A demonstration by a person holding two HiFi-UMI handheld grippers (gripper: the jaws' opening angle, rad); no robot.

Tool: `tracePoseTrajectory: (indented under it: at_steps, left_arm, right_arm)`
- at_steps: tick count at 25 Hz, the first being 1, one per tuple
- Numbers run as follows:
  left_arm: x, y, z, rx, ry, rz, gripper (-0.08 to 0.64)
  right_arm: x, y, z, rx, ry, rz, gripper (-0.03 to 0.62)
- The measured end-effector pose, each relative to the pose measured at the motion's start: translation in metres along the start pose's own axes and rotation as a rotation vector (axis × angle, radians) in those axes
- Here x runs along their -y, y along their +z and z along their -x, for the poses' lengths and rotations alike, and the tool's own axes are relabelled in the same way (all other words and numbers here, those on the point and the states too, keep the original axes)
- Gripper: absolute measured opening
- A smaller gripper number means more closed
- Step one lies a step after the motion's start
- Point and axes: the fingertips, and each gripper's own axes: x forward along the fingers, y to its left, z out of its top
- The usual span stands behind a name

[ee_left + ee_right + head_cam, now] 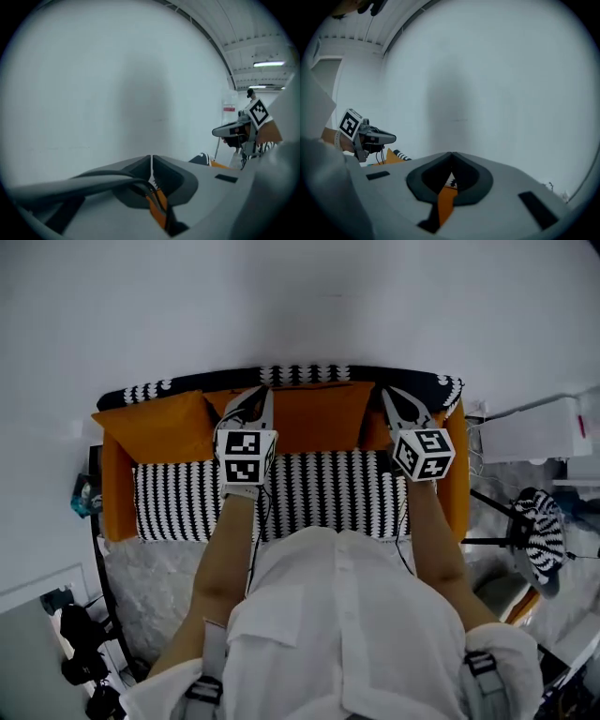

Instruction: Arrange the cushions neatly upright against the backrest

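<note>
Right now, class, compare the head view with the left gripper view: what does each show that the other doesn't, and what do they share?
Only the head view: the sofa's patterned seat, the left orange cushion at the sofa's left end, and the left gripper seen from above. Only the left gripper view: that gripper's jaws, closed together with nothing between them, and a lit ceiling lamp. Both: the right gripper and the white wall.

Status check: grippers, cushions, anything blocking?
Left gripper, right gripper: jaws shut, empty. Middle cushion upright at backrest; left cushion angled. Nothing blocking.
</note>
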Motion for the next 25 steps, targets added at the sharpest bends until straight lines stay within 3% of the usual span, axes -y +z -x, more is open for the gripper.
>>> tracePoseTrajectory:
  at_steps: [2, 7, 11, 16, 25]
  left_arm:
    - [0.004, 0.025, 0.01, 0.068, 0.002, -0.002, 0.028]
    - [0.021, 0.09, 0.031, 0.202, 0.005, -0.134, 0.028]
    - [0.027, 0.122, 0.043, 0.268, 0.02, -0.208, 0.028]
    - [0.029, 0.138, 0.053, 0.309, 0.012, -0.209, 0.028]
    - [0.032, 0.136, 0.055, 0.308, -0.011, -0.207, 0.028]
  right_arm:
    - [0.007, 0.024, 0.018, 0.063, -0.023, 0.024, 0.009]
    - [0.016, 0.076, 0.056, 0.196, -0.066, 0.067, 0.008]
    - [0.015, 0.105, 0.074, 0.252, -0.091, 0.099, 0.006]
    - [0.008, 0.122, 0.084, 0.279, -0.089, 0.133, 0.006]
    - [0.002, 0.128, 0.086, 0.28, -0.08, 0.155, 0.006]
